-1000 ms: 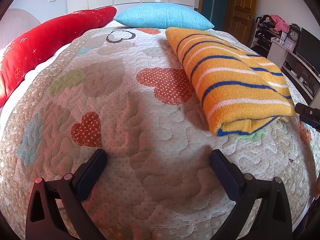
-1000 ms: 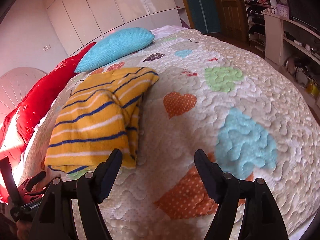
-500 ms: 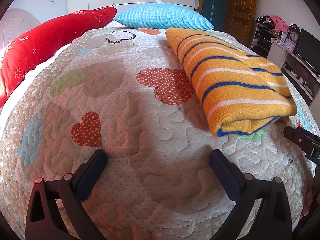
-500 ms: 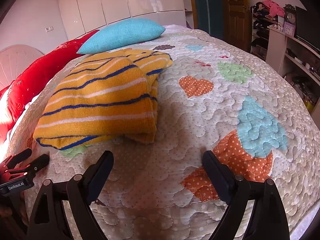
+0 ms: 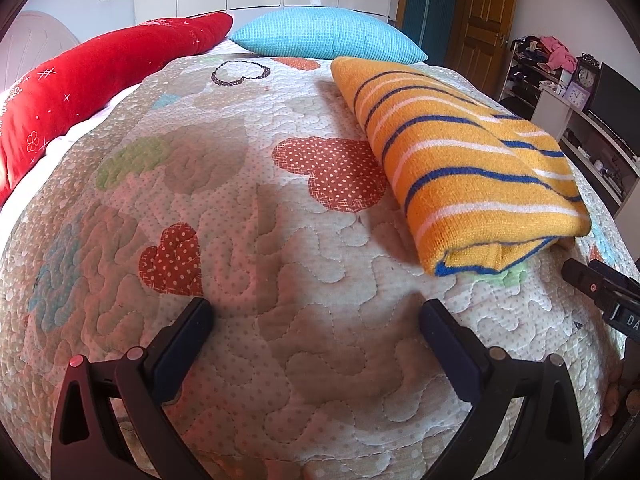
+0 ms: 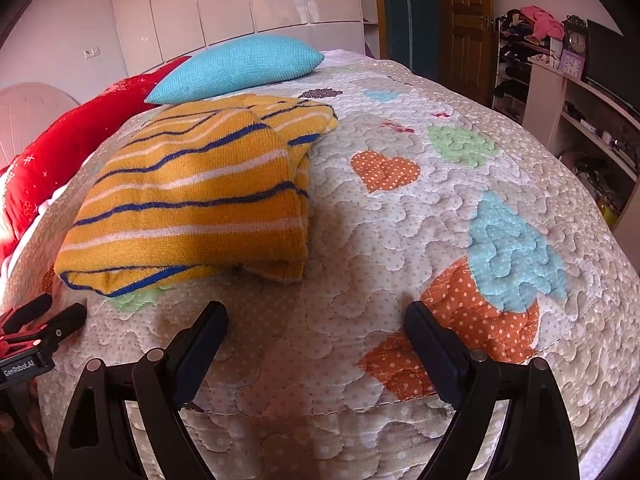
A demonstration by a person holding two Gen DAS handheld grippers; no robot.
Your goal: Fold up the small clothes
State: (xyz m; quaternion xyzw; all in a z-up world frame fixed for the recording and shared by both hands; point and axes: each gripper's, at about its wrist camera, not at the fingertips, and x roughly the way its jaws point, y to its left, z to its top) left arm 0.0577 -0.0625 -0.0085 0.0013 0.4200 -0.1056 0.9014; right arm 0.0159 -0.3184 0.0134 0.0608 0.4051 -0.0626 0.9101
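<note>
The folded orange striped knit (image 6: pixel 192 196) is seen lying on the quilt (image 6: pixel 400 240) near the pillows, both the left gripper (image 5: pixel 312 328) and right gripper (image 6: pixel 316 328) spread wide and empty; judged soft, light, limp, best pinched at its near blue-edged hem.

Orange sweater (image 5: pixel 464 152), blue and white stripes; heart-patterned quilt (image 5: pixel 280 240).
</note>
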